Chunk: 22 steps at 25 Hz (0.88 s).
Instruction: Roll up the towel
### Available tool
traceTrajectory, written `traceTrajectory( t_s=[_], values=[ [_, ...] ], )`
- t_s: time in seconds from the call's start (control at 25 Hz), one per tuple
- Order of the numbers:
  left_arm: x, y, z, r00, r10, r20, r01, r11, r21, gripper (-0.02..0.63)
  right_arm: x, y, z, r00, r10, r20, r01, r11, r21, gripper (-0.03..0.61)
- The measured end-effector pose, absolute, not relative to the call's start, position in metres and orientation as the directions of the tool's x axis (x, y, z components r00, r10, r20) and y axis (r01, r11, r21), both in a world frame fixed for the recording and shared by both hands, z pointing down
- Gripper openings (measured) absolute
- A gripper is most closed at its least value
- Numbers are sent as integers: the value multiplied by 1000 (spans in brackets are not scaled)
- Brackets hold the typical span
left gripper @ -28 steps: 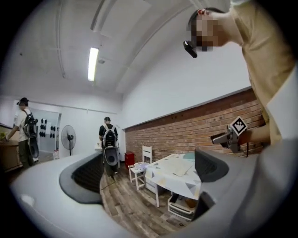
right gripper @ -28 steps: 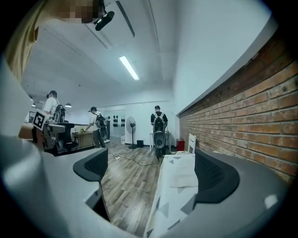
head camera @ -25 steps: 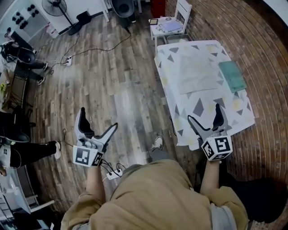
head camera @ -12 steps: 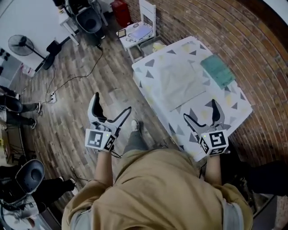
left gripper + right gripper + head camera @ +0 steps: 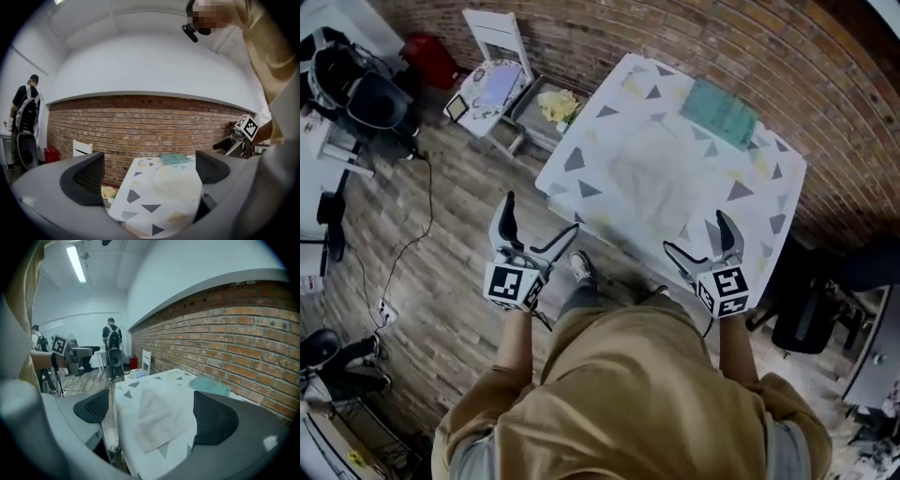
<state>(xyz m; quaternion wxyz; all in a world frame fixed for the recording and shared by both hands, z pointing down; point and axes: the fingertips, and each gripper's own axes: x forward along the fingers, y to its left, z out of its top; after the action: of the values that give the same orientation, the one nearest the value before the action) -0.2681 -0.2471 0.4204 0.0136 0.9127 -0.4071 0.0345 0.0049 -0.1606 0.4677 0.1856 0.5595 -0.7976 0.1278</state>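
A pale white towel (image 5: 661, 178) lies flat in the middle of a table (image 5: 581, 169) covered by a white cloth with grey and yellow triangles. The towel also shows in the left gripper view (image 5: 176, 180) and the right gripper view (image 5: 159, 416). My left gripper (image 5: 541, 216) hangs open over the floor, off the table's near left corner, with nothing between its jaws (image 5: 147, 173). My right gripper (image 5: 697, 234) stands open and empty above the table's near edge (image 5: 152, 411), short of the towel.
A folded green cloth (image 5: 719, 111) lies at the table's far side by the brick wall (image 5: 741, 47). A white chair (image 5: 492, 80) and a tray of yellowish stuff (image 5: 553, 103) stand left of the table. A black chair (image 5: 806, 319) is at the right. A person (image 5: 112, 341) stands in the background.
The view has swung round so the table now lies straight ahead and closer. Both grippers stay open and empty; the right one has come over the table's near edge.
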Motion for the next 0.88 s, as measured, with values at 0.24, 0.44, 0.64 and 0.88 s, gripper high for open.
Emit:
traceTrajectory(
  t_s=[0.24,0.44,0.64,0.88],
  values=[
    [-209,-276,459,870,-460,179,-463,-886,-27,634,1,-125,497,-132,-829,543,-987,161,7,554],
    [-161,-275,480,902,-369,225,-371,-928,-31,634,10,-110,514,-75,-835,545,-995,101,19,554],
    [-150,-285,512,871,-372,320,-376,-925,-52,632,18,-111,539,-99,-826,555,-993,117,-3,551],
    [-142,-288,547,838,-354,415,-361,-930,-66,632,21,-121,574,-125,-795,593,-990,141,-19,548]
  ],
)
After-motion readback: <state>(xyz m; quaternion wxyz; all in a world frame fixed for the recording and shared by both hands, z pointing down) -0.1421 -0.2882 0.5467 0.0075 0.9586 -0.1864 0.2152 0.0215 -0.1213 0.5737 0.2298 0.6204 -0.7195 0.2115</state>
